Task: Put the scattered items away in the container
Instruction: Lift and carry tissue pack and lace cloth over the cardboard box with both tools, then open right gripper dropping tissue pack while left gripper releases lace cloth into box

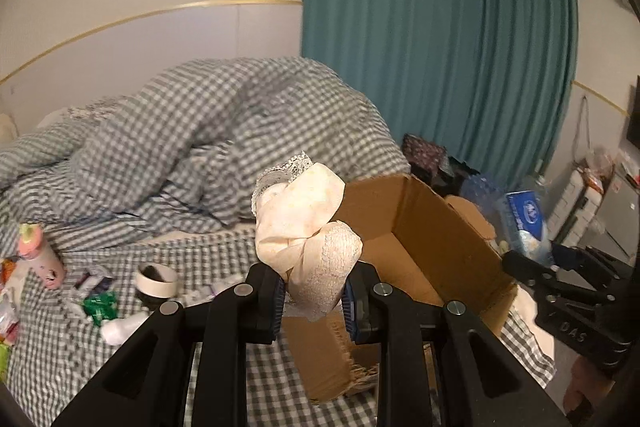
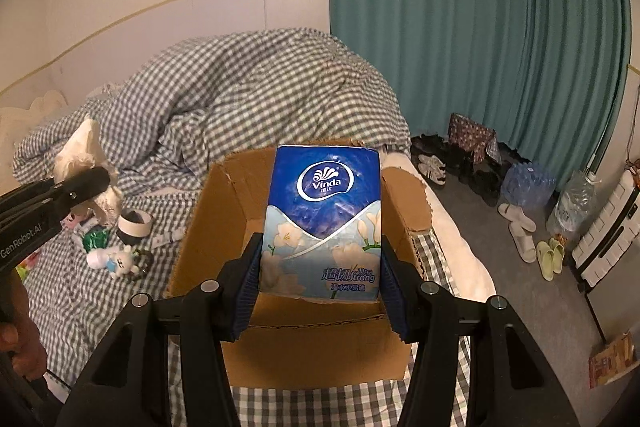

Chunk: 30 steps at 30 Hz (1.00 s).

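An open cardboard box [image 1: 452, 247] [image 2: 216, 227] stands on the checked bed. My left gripper [image 1: 314, 297] is shut on a cream cloth with lace trim [image 1: 308, 223], held at the box's left rim. That gripper [image 2: 96, 183] and its cloth [image 2: 86, 151] also show at the left of the right wrist view. My right gripper [image 2: 320, 283] is shut on a blue Vinda tissue pack [image 2: 324, 211], held upright above the open box. The right gripper [image 1: 532, 267] with the tissue pack [image 1: 528, 223] appears at the right in the left wrist view.
Scattered on the bed left of the box: a tape roll [image 1: 157, 281] [image 2: 134, 221], a pink bottle [image 1: 40, 255], a green packet [image 1: 100, 307] [image 2: 95, 238], a small white figure [image 2: 120, 261]. A rumpled duvet [image 1: 200, 139] lies behind. Shoes [image 2: 432, 167] and water bottles [image 2: 528, 183] sit on the floor.
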### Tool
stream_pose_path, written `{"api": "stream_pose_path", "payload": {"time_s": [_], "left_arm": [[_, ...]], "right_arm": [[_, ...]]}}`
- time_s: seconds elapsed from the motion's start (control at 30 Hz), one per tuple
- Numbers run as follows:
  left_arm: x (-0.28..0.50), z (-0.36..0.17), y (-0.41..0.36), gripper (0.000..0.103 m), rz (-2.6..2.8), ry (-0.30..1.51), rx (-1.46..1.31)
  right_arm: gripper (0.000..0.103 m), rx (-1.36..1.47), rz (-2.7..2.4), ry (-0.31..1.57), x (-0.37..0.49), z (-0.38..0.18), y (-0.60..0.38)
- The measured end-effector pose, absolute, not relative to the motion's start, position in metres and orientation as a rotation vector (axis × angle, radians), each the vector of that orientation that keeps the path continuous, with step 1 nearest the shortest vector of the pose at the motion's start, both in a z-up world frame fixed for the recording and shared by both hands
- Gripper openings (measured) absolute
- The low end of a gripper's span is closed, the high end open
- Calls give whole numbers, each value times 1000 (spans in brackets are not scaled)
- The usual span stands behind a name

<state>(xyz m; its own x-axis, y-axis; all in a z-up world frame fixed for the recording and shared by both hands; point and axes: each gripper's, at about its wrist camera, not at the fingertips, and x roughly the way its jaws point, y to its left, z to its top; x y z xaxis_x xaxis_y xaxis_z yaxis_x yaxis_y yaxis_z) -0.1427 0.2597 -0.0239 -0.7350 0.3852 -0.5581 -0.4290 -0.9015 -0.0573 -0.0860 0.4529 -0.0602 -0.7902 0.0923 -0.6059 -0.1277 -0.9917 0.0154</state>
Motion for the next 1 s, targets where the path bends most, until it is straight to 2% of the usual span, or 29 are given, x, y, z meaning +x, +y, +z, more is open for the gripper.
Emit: {"api": "stream_pose_path", "payload": {"time_s": [0.23, 0.4, 1.0], "left_arm": [[-165, -50, 299, 24, 2478, 157, -901], [-180, -73, 321, 24, 2370, 196, -1004], [-210, -139, 364, 24, 2131, 330, -1328]], "right_arm": [[53, -1049, 2851, 68, -106, -75, 465], [53, -1218, 2796, 55, -131, -94, 470], [53, -1562, 2668, 8, -159, -152, 473]]}}
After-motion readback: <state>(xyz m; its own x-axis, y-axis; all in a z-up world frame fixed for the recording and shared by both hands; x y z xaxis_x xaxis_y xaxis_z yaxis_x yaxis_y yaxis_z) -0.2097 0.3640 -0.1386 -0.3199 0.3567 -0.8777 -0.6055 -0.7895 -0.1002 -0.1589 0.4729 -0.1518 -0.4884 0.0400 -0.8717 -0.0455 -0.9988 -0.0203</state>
